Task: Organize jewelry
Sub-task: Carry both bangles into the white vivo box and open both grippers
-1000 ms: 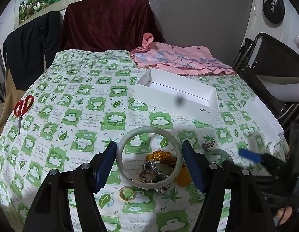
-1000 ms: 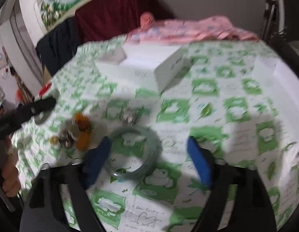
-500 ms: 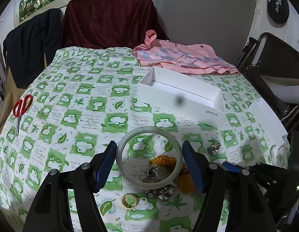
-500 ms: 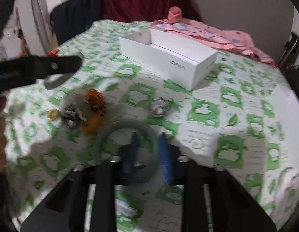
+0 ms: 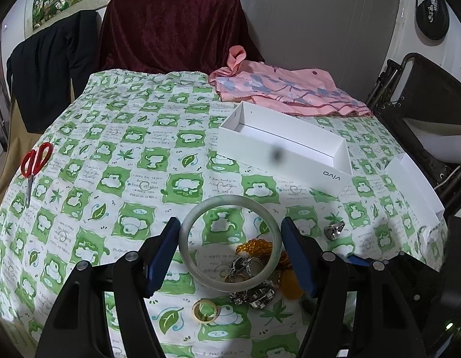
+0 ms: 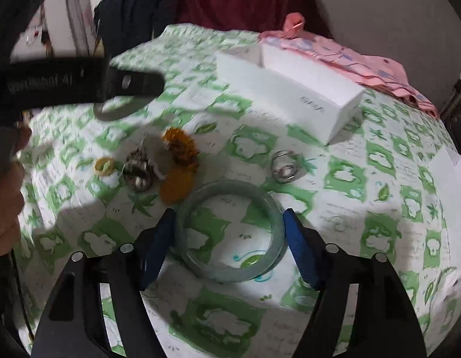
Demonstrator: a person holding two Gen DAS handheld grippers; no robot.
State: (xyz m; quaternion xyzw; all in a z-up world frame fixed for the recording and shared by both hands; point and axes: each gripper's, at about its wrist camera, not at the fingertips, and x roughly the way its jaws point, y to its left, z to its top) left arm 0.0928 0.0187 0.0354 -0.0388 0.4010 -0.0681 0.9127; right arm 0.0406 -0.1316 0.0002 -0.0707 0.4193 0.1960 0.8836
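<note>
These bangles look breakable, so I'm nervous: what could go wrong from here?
1. The left gripper pinches the pale bangle only by its outer rim, in the air; a slip would drop it near the ring pile.
2. The right gripper straddles the green bangle; the grip is unclear, so lifting might tip it out.

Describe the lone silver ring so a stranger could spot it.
On the green-checked tablecloth, find the long white box. Just in front of its near corner, a silver ring lies alone, apart from the orange-bead pile and far smaller than the green bangle.
</note>
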